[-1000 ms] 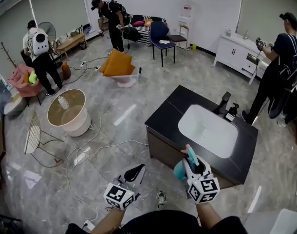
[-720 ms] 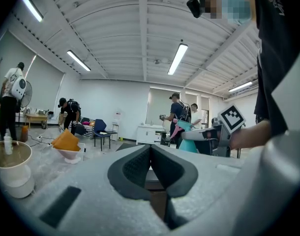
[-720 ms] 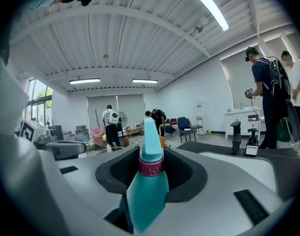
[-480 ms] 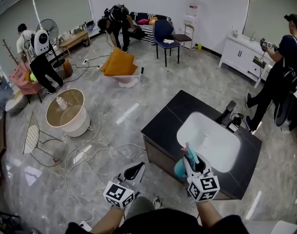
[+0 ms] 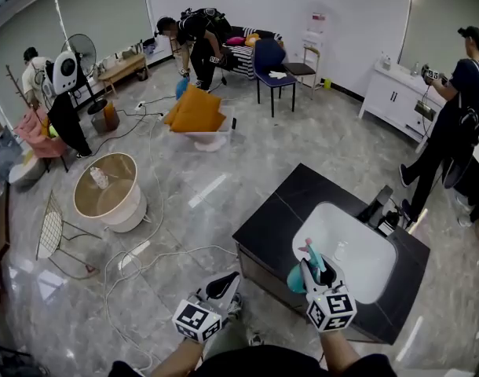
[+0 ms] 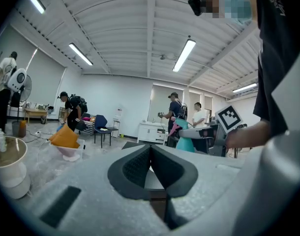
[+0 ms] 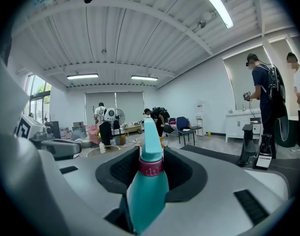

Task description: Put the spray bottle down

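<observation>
A teal spray bottle [image 5: 296, 273] with a pink collar [image 7: 150, 166] stands upright between the jaws of my right gripper [image 5: 312, 265], which is shut on its body [image 7: 147, 193]. In the head view the bottle hangs over the near edge of a black counter [image 5: 275, 218], just in front of its white sink [image 5: 345, 250]. My left gripper [image 5: 222, 286] is lower left of that, over the floor, with its black pads [image 6: 135, 168] together and nothing between them. The left gripper view also shows the bottle [image 6: 185, 142] off to the right.
A black faucet [image 5: 378, 205] stands behind the sink. White cables [image 5: 153, 250] trail over the floor by a round table [image 5: 106, 191] and a wire chair [image 5: 51, 226]. Several people stand around the room; one is at the white cabinet [image 5: 400, 93].
Both grippers have come forward toward the counter. The bottle, earlier in front of the counter's near edge, is now over it, close to the sink. The grip on it is unchanged.
</observation>
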Demonstrator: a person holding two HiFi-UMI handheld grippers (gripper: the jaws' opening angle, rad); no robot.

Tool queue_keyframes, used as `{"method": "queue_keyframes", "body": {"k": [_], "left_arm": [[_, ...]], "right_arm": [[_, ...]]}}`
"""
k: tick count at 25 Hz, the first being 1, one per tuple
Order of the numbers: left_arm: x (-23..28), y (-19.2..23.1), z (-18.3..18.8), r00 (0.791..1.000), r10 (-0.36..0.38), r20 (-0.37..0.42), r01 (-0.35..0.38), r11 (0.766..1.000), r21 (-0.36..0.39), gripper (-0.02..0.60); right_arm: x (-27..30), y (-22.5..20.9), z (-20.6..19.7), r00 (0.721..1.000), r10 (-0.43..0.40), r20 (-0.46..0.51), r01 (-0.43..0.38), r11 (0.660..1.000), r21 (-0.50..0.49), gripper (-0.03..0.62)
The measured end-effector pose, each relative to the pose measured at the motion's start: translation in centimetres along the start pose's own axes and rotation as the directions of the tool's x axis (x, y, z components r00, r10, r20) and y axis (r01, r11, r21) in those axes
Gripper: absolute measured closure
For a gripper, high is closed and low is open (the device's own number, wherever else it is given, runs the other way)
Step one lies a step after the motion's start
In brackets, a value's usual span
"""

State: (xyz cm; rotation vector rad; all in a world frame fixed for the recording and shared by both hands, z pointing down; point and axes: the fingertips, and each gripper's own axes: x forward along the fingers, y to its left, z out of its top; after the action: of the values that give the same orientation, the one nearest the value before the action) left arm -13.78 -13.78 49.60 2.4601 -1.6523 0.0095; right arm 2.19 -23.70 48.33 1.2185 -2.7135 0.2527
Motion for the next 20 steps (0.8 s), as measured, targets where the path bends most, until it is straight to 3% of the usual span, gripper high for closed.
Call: {"method": "queue_keyframes", "body": {"k": [10, 20], "left_arm": [[6.7, 6.6, 1.4, 0.994, -0.103, -0.031, 0.103, 0.995, 0.014, 0.571], [12.5, 11.3, 2.4, 0.976, -0.208, -0.057, 0.211, 0.977, 0.044, 0.57]], "right_arm": [[8.2, -2.9, 2.3, 0.995, -0.101, 0.024, 0.1, 0.995, 0.018, 0.441], [17.5, -8.8, 3.1, 0.975, -0.212, 0.062, 0.215, 0.976, -0.034, 0.441]]}}
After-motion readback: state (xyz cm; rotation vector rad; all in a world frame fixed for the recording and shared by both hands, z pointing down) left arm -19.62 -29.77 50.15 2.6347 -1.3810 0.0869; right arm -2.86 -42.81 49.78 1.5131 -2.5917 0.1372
